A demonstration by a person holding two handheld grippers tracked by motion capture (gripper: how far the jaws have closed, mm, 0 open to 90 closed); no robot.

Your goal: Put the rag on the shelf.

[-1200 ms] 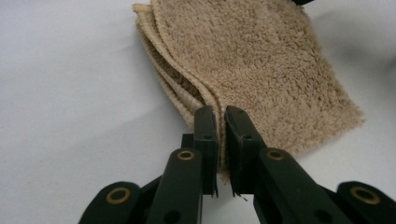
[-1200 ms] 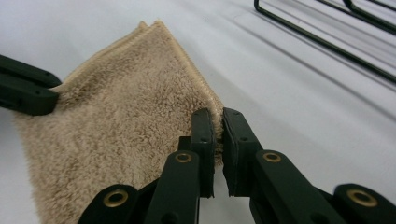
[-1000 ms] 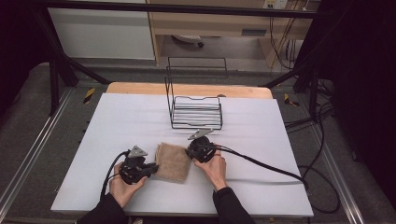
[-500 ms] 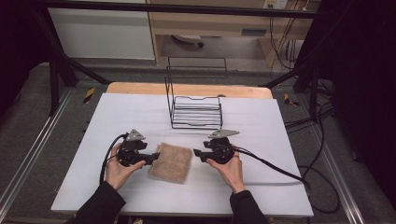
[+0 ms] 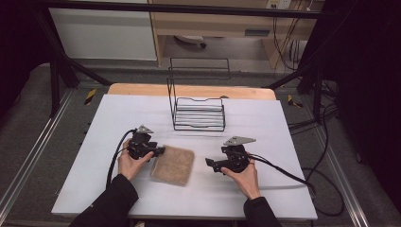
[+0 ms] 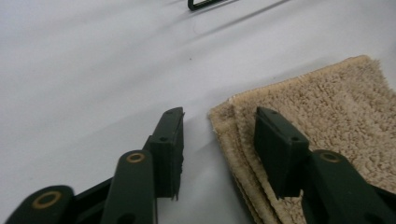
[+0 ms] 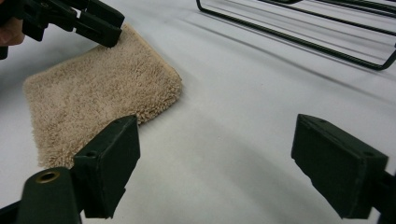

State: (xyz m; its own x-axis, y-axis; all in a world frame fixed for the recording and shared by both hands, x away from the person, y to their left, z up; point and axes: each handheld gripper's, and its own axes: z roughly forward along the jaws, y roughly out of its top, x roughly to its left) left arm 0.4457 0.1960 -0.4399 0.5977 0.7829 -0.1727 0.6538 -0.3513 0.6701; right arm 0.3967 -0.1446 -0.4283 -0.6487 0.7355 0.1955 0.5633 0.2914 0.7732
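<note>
On the white bench (image 5: 94, 142), a folded tan towel (image 5: 173, 165) lies flat near the middle, with the wire rack (image 5: 198, 112) at its 12 o'clock. Your left gripper (image 5: 160, 151) sits at the towel's 10 o'clock corner, released, one jaw over the edge (the other over bare bench). Your right gripper (image 5: 209, 163) hangs at the towel's 3 o'clock, spread wide, apart from it.

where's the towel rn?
In the high view, the folded tan towel lies flat on the white table, between the left gripper and right gripper, nearer than the wire rack.
</note>
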